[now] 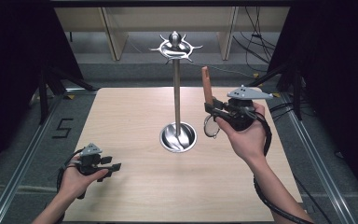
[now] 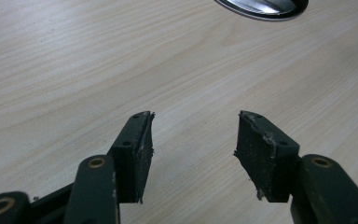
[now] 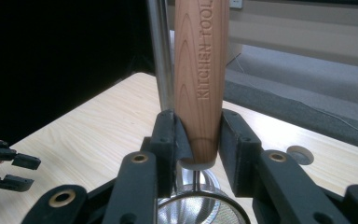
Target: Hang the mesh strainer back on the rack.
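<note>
Table [image 1: 135, 196]: light wood-grain top, rectangular, clean, with a small round grommet hole [image 3: 300, 154] seen in the right gripper view near its edge. It stands on grey floor. Metal rails [image 1: 21, 161] run along both sides of the table. A black "5" mark [image 1: 61, 128] sits on the floor at left. Dark curtains close the room on both sides; beyond the far edge are pale wooden panels [image 1: 114, 32] and loose cables [image 1: 254, 37] on the floor.

Stand [image 1: 176, 88]: a steel pole rising upright from a round polished base [image 1: 178, 137] near the table's middle, topped by a ring of hooks [image 1: 175, 46]. No utensil hangs on the hooks.

Right gripper [image 1: 213, 108]: held in the right hand [image 1: 242, 135], raised above the table just right of the pole. Its jaws are closed on the wooden handle [image 1: 207, 86] of a strainer, gripping near the handle's lower end. The handle stands nearly upright and reads "KITCHEN TOOL" in the right gripper view [image 3: 202, 70]. The strainer's round mesh bowl [image 1: 211, 126] hangs below the jaws, beside the base, not touching it as far as can be seen.

Left gripper [image 1: 112, 167]: held in the left hand [image 1: 77, 179] low over the table's near-left part, well apart from the stand. Jaws stand wide, nothing between them; bare table shows in the gap. Pads [image 2: 256, 151] are worn, with frayed edges.
</note>
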Motion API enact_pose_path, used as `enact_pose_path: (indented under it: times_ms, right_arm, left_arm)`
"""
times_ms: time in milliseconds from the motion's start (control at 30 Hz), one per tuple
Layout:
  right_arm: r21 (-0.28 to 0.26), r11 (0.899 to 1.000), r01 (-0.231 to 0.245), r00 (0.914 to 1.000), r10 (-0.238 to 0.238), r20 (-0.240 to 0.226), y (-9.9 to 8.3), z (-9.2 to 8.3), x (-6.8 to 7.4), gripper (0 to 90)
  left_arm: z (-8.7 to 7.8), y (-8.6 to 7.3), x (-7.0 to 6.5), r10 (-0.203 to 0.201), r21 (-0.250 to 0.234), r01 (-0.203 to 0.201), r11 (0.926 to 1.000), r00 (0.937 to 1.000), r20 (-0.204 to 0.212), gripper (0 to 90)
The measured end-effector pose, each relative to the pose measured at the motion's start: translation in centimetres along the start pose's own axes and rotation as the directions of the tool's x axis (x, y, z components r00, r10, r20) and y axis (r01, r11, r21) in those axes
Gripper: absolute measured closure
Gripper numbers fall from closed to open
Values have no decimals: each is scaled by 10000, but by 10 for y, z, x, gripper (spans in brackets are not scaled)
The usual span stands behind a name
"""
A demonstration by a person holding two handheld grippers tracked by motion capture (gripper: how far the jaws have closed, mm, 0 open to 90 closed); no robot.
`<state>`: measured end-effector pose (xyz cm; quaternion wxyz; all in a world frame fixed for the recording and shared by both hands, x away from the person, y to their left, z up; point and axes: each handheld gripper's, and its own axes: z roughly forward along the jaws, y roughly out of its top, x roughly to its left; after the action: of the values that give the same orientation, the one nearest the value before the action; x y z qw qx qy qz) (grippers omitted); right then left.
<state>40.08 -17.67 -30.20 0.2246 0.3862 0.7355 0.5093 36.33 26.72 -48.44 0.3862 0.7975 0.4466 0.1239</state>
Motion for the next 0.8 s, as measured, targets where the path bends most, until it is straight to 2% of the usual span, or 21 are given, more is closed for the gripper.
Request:
enact_pose_path:
  times_ms: [167,200,233,267,300,333,433,667,800]
  right_arm:
    - [-85,9999,80,10000,-79,12,2,0,0,693]
    - [-65,9999,-113,9999,114,95,3,0,2,693]
    - [-65,9999,-113,9999,114,95,3,0,2,693]
    - [-180,9998,124,9999,-124,-9,4,2,1,693]
    - [-110,9999,100,9999,-100,-4,5,1,1,693]
    - [37,9999,-141,9999,141,19,6,0,3,693]
    - [-108,9999,112,9999,-112,35,6,2,2,693]
    - [-117,9999,-65,9999,64,-84,8,3,3,693]
    - [-153,9999,-3,10000,3,-15,9,3,3,693]
  left_arm:
    - [0,0,0,-8,-14,8,10000,10000,-3,446]
    - [0,0,0,-3,-14,3,10000,10000,-17,446]
    - [0,0,0,-3,-14,3,10000,10000,-17,446]
    - [0,0,0,-26,-62,26,10000,10000,-2,446]
    - [0,0,0,-30,-47,30,10000,10000,44,446]
    - [0,0,0,-26,-44,26,10000,10000,40,446]
    - [0,0,0,-40,-68,40,10000,10000,-2,446]
    - [-1,0,1,15,4,-15,10000,10000,52,445]
    - [0,0,0,-39,-79,39,10000,10000,-6,445]
